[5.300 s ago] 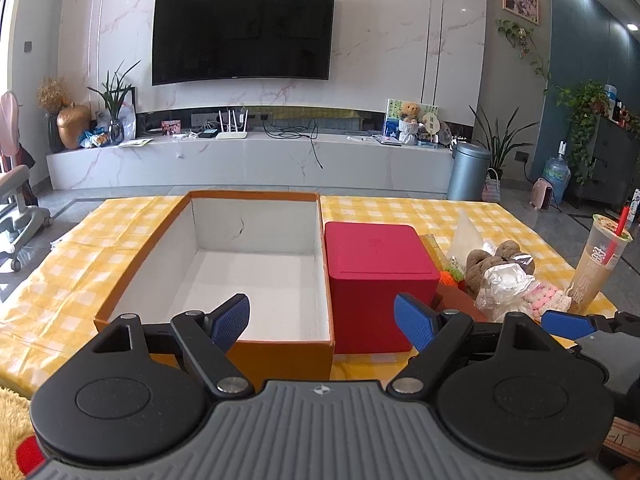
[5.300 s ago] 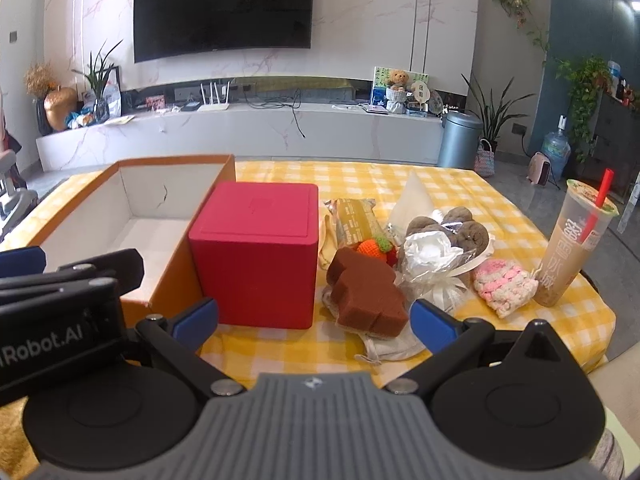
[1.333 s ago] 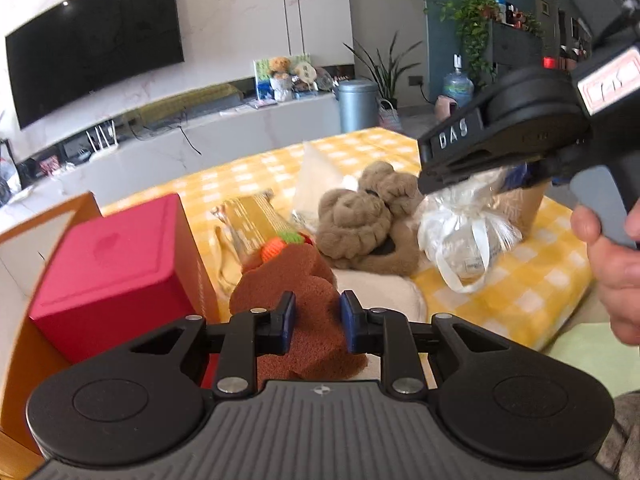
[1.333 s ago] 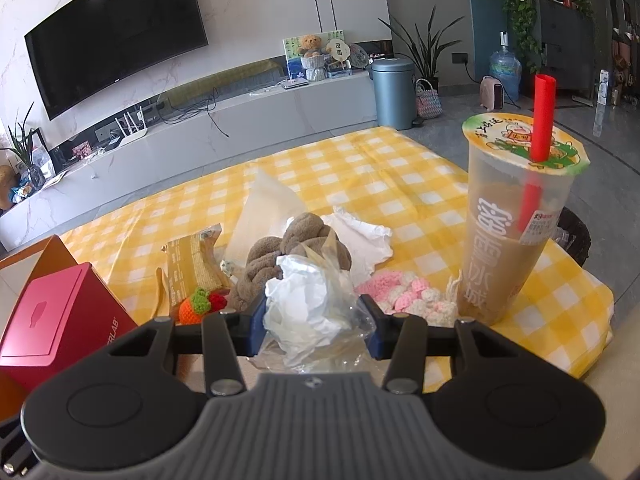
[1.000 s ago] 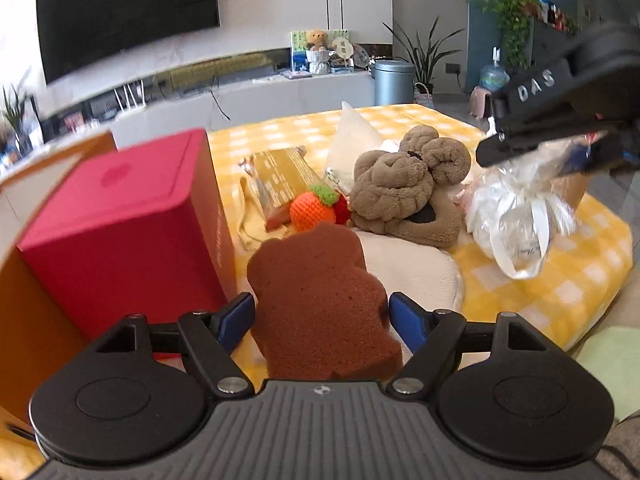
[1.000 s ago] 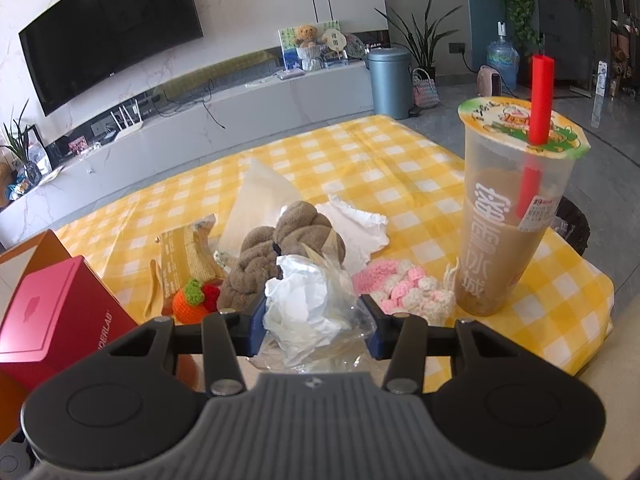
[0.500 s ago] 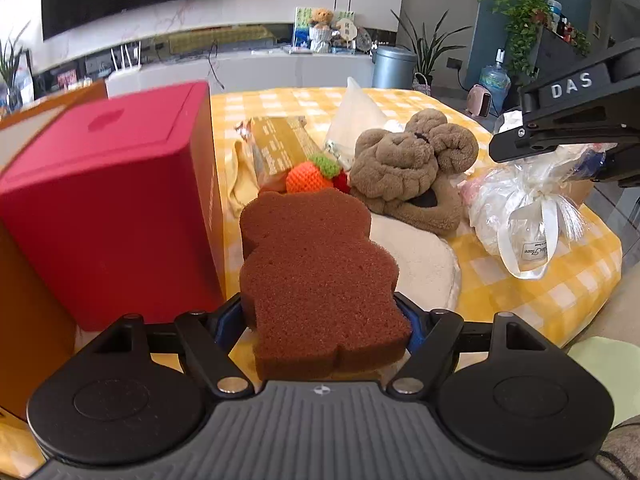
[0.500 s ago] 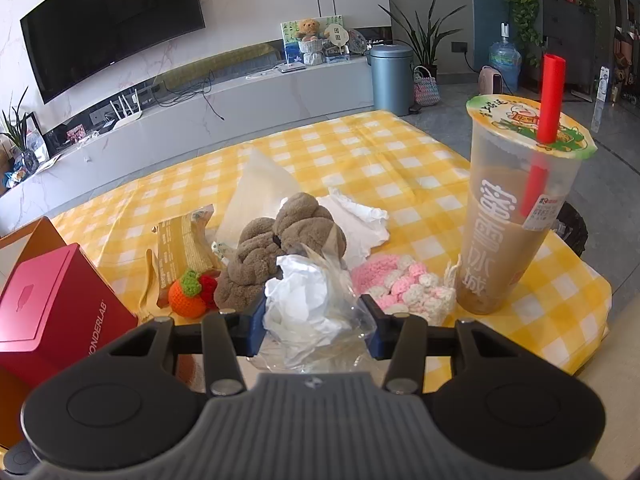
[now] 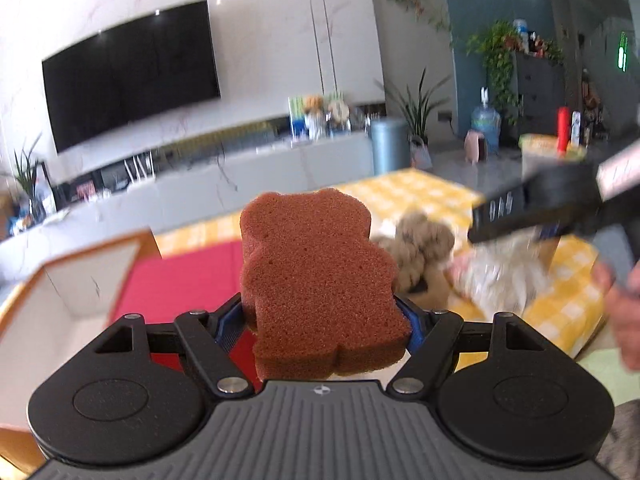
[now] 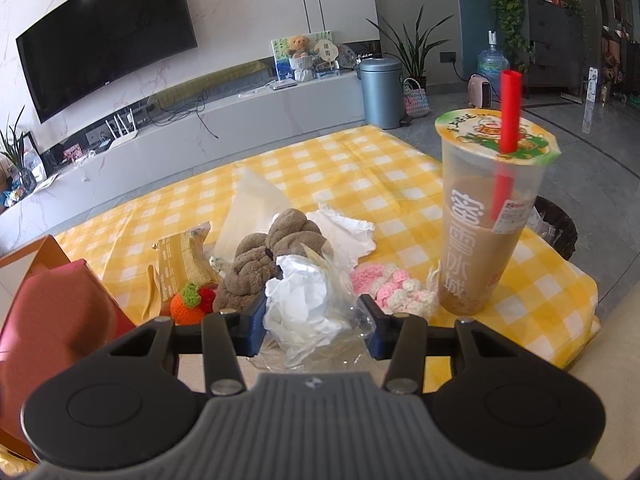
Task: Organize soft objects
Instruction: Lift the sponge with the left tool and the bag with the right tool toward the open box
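Observation:
A brown bear-shaped sponge (image 9: pixel 316 280) is clamped between the blue pads of my left gripper (image 9: pixel 320 320), which is shut on it. The sponge hangs in the air above the red box (image 9: pixel 180 284) and the table. My right gripper (image 10: pixel 314 324) is shut on a clear plastic bag stuffed with white paper (image 10: pixel 308 300), low over the yellow checked cloth (image 10: pixel 360 172). On the cloth beyond it lie a brown plush toy (image 10: pixel 272 256), a pink and white knitted piece (image 10: pixel 388 288) and a small orange crochet fruit (image 10: pixel 188 306).
An open orange box with a white inside (image 9: pixel 60 280) stands left of the red box. A tall milk tea cup with a red straw (image 10: pixel 488 216) stands right of the pile. A snack packet (image 10: pixel 182 256) and crumpled white paper (image 10: pixel 344 228) lie among the toys. A hand (image 9: pixel 624 312) shows at the right.
My left gripper has gone from open around the sponge lying on the table to shut on it, and has lifted it off the cloth. The right gripper has kept still with the bag.

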Motion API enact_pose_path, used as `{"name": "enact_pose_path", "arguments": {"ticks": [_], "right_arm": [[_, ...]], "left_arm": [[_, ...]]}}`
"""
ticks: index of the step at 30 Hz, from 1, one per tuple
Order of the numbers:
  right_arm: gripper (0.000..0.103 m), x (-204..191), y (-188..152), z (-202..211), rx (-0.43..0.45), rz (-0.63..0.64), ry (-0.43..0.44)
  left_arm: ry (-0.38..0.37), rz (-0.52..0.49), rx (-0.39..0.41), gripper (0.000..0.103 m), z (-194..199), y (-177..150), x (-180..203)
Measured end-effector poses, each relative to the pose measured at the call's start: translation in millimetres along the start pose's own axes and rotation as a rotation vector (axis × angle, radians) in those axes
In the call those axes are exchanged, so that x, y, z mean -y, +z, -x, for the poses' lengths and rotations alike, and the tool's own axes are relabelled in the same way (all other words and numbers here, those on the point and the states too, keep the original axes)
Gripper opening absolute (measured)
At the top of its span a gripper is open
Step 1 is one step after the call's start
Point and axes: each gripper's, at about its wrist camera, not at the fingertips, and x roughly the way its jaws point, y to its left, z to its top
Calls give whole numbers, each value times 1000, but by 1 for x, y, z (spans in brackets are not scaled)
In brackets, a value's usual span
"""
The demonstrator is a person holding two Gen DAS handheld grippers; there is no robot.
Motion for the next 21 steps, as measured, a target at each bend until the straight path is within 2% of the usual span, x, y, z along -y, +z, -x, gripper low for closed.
{"name": "enact_pose_path", "arguments": {"ticks": [4, 8, 15, 21], "right_arm": [[47, 0, 0, 11, 26, -14, 20], [47, -4, 2, 27, 64, -32, 87], [46, -26, 8, 65, 155, -37, 223], [46, -69, 8, 92, 200, 22, 357]], "left_arm": [[-20, 1, 18, 87, 21, 24, -9], [-14, -14, 57, 87, 43, 44, -27], [136, 4, 86, 87, 75, 55, -68], [211, 90, 45, 87, 89, 39, -115]]}}
